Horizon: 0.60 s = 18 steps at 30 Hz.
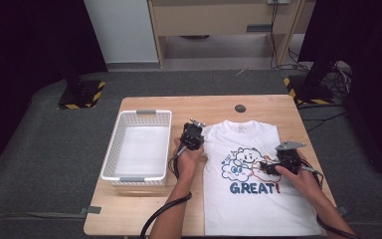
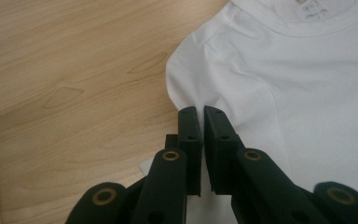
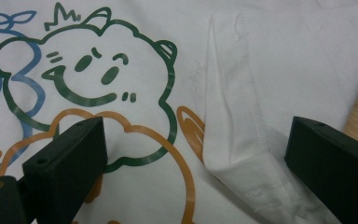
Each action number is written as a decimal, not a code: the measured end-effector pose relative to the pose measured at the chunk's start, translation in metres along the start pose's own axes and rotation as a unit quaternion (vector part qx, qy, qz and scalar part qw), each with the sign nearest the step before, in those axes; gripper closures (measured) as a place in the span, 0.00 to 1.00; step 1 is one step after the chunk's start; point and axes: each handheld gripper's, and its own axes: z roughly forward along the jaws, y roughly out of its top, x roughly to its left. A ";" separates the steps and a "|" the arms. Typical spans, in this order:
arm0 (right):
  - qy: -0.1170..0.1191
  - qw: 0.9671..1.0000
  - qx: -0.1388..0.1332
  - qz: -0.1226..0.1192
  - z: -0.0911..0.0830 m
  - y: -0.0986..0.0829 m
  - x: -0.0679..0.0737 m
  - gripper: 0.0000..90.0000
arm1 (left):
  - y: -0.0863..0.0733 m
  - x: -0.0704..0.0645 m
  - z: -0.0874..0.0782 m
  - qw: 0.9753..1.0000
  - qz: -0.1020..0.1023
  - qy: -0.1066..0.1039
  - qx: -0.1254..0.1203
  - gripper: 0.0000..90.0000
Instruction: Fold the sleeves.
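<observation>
The left gripper (image 2: 201, 116) has its jaws nearly together, pinching the folded left edge of the white T-shirt (image 1: 258, 199) near the shoulder, while the right gripper (image 3: 196, 149) stands wide open over the sleeve (image 3: 247, 140) folded onto the printed chest. The shirt lies flat on the right half of the wooden table (image 1: 144, 209). A white basket (image 1: 110, 154) sits empty just left of the left gripper, with bare wood between them.
</observation>
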 end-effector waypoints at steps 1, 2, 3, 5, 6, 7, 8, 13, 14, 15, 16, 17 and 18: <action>0.000 1.000 0.000 0.000 0.000 0.000 0.000 0.06 | 0.001 0.000 -0.001 1.000 0.000 -0.001 -0.002 0.96; -0.001 1.000 0.000 0.000 0.000 0.000 0.001 0.06 | 0.002 0.000 -0.002 1.000 -0.001 -0.002 -0.002 0.96; -0.001 1.000 0.000 0.001 0.000 0.000 0.001 0.06 | 0.002 0.000 -0.003 1.000 0.000 -0.002 -0.002 0.96; -0.002 1.000 0.000 0.000 0.000 0.000 0.002 0.06 | 0.003 0.000 -0.005 1.000 0.000 -0.005 -0.002 0.96; -0.002 1.000 0.000 0.001 0.001 0.001 0.002 0.06 | 0.004 0.000 -0.006 1.000 0.000 -0.006 -0.002 0.96; -0.003 1.000 0.000 0.001 0.001 0.001 0.003 0.06 | 0.004 0.000 -0.007 1.000 0.001 -0.007 -0.002 0.96; -0.003 1.000 0.000 0.002 0.001 0.001 0.004 0.06 | 0.005 0.000 -0.008 1.000 0.001 -0.008 -0.002 0.96; -0.004 1.000 0.000 0.002 0.002 0.002 0.007 0.06 | 0.007 0.002 -0.014 1.000 0.001 -0.012 0.000 0.96; -0.004 1.000 0.000 0.002 0.003 0.003 0.008 0.06 | 0.007 0.003 -0.015 1.000 0.002 -0.013 0.002 0.96; -0.004 1.000 0.001 0.001 0.003 0.003 0.009 0.06 | 0.008 0.004 -0.015 1.000 0.001 -0.014 0.003 0.96; -0.003 1.000 0.000 0.002 0.004 0.004 0.010 0.06 | 0.008 0.004 -0.016 1.000 -0.001 -0.015 0.004 0.96; -0.004 1.000 0.000 0.003 0.004 0.004 0.011 0.06 | 0.008 0.005 -0.016 1.000 -0.003 -0.016 0.005 0.96; -0.003 1.000 0.000 0.001 0.005 0.005 0.011 0.06 | 0.008 0.006 -0.017 1.000 -0.006 -0.018 0.006 0.96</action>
